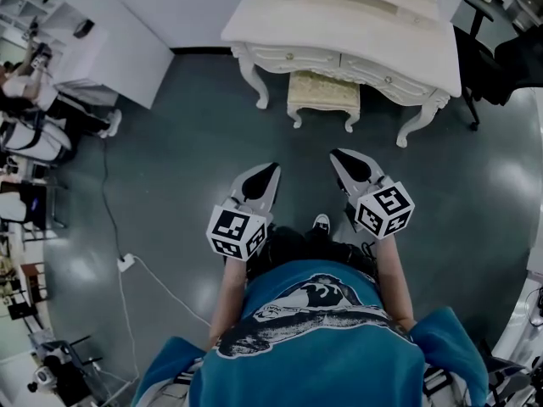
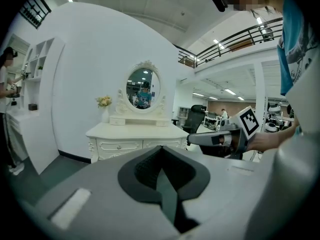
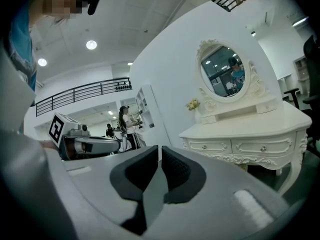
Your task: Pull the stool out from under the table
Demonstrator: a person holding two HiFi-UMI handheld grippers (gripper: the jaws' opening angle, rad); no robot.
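Under the far dressing table [image 1: 339, 25] I see the stool [image 1: 323, 91], tucked between its legs and well apart from both tools. Nearer me, my left gripper [image 1: 271, 169] and right gripper [image 1: 336, 154] hover side by side, jaws pressed together on nothing.

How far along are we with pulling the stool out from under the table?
Nothing looks done yet: the stool sits tucked under the white table. In hand: the left gripper and right gripper are held out toward it, both shut and empty, well short of the stool. Left to do: reach it, open the jaws, grip it and draw it out.
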